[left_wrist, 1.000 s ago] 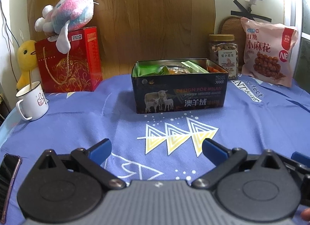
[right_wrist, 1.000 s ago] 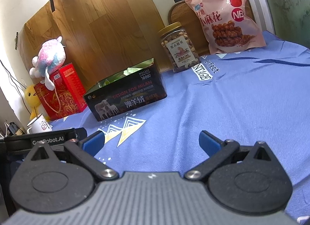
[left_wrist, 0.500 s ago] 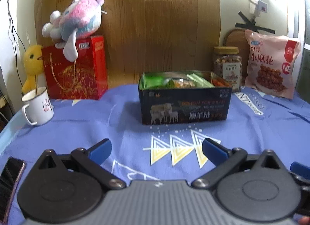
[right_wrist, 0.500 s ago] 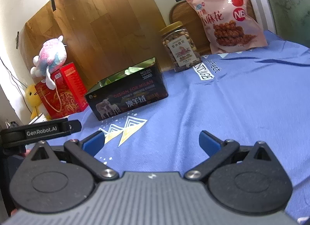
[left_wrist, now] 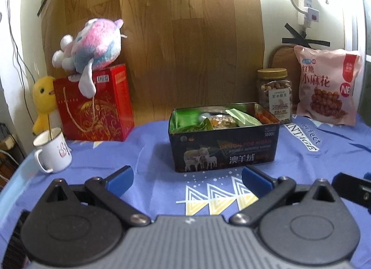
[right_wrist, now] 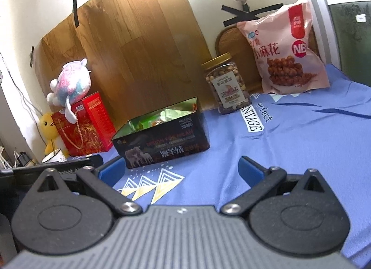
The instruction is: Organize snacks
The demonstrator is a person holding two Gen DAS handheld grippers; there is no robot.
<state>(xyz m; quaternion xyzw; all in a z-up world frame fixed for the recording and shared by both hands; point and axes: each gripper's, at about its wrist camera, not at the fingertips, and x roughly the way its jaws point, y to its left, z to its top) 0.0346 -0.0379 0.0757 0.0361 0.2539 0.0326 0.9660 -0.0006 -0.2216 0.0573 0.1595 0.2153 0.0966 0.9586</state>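
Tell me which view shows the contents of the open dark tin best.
The left wrist view. It faces the tin nearly square-on and looks over its front wall at green and orange packets inside. The right wrist view sees the tin at an angle and lower, so the near wall hides most of the contents.

Table's (left_wrist: pixel 150 148) got a blue printed cloth (left_wrist: pixel 324 164) over it. Sitting on that: open snack tin (left_wrist: pixel 223 150) mid-table, nut jar (left_wrist: pixel 274 95) and pink snack bag (left_wrist: pixel 327 88) back right. Red gift bag (left_wrist: pixel 95 109) and white mug (left_wrist: pixel 52 152) on the left.

Left gripper (left_wrist: pixel 186 179): jaws spread wide, nothing between the blue pads, held level and low.
Right gripper (right_wrist: pixel 180 170): jaws spread wide, empty, tilted slightly.
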